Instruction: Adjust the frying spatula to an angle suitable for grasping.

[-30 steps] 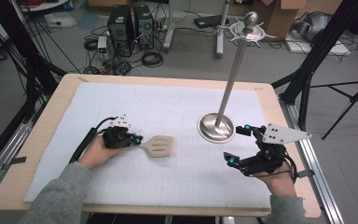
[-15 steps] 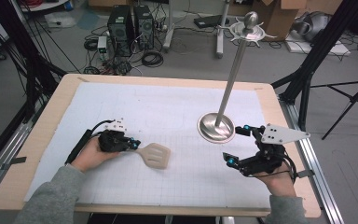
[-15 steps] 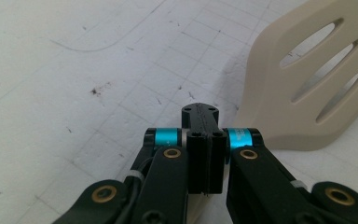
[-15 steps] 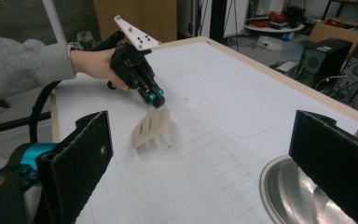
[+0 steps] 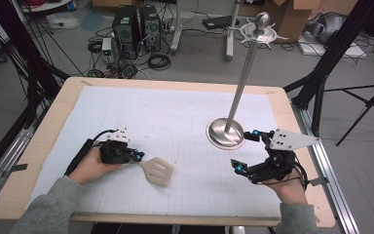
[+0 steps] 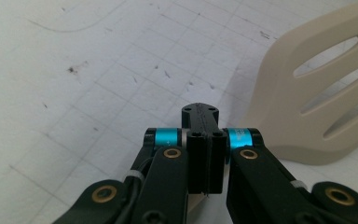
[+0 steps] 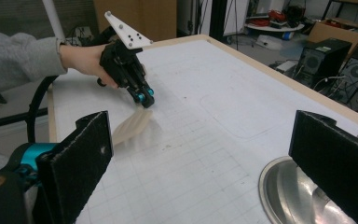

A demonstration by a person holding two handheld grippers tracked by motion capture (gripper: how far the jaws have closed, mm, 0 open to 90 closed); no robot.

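white gridded mat (image 5: pixel 175 117) on wooden table (image 5: pixel 44 141), metal stand (image 5: pixel 225 134) upright, 2 computer towers (image 5: pixel 139 24) on floor

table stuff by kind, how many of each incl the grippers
spatula, beige, slotted: 1
metal stand with a round base and tall pole: 1
handheld grippers: 2, left gripper and right gripper
total: 4

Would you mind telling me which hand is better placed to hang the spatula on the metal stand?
The left. Its gripper is already shut on the beige spatula. The right gripper sits open beside the stand's base, well placed to steady it.
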